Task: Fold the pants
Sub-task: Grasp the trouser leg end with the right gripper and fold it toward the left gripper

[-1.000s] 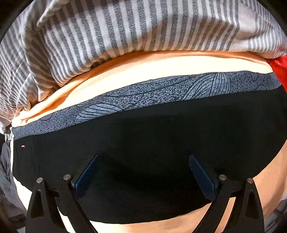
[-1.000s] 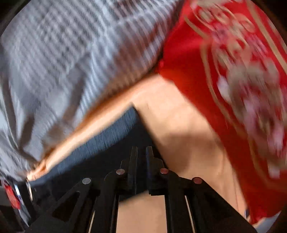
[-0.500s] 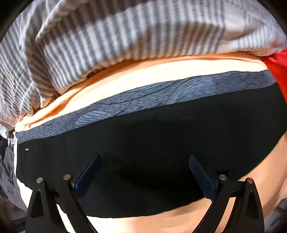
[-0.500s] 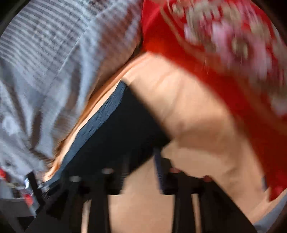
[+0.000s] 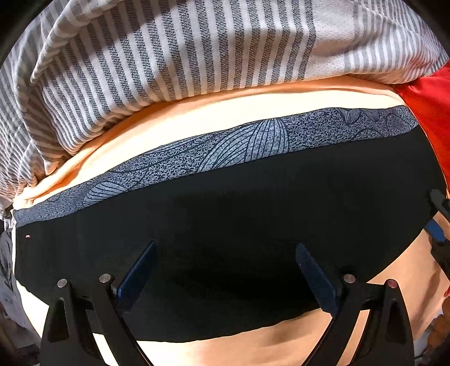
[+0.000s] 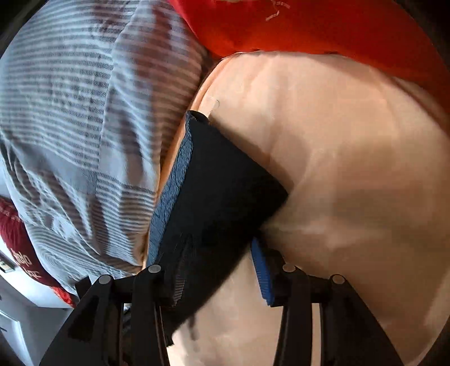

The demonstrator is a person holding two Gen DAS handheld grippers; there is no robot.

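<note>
The pants (image 5: 239,225) lie crosswise under the wide-open left gripper (image 5: 225,270) — their end sits between the parted fingers of the right gripper (image 6: 213,253), nearer that end.

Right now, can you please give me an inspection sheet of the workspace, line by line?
Surface: peach sheet, soft, with creases.
Job's things: black pants lying flat, patterned grey waistband on the far edge.
Clutter: striped grey cloth behind the pants; red cloth at the far right.
Grippers: left claw open above the pants; right claw open, the pants' end between its fingers.
Cables: nothing seen.
Surroundings: pale furniture at lower left of the right wrist view, unclear.
</note>
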